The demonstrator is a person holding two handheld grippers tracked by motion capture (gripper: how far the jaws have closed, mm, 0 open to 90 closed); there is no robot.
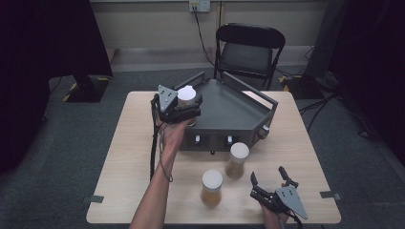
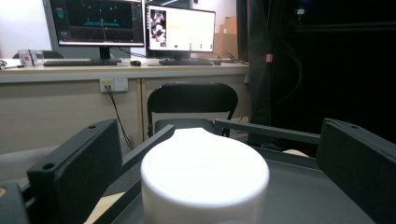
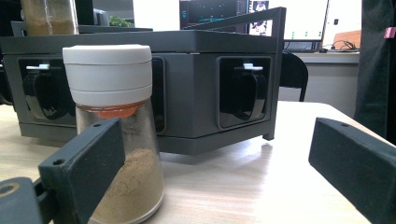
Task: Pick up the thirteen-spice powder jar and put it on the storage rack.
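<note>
We see the left claw (image 1: 187,106) over the left corner of the grey rack (image 1: 239,112), held up by the left hand (image 1: 173,131). Its jaws stand wide open, and a jar (image 1: 186,96) with a white lid sits between them, in the rack. In the left gripper view there is a gap between the lid (image 2: 204,175) and each jaw, so the pads do not press on it. Behind this claw stands a black chair (image 1: 248,50).

The right claw (image 1: 271,182) is low over the table (image 1: 129,157) at the near right edge. Its jaws are also wide open and hold nothing. In the right gripper view a jar of brown powder (image 3: 114,126) stands just beyond its left jaw, in front of the rack (image 3: 187,84). In the high view we see two such jars to the left of this claw: one (image 1: 237,160) close to the rack front, the other (image 1: 211,187) nearer to us.
</note>
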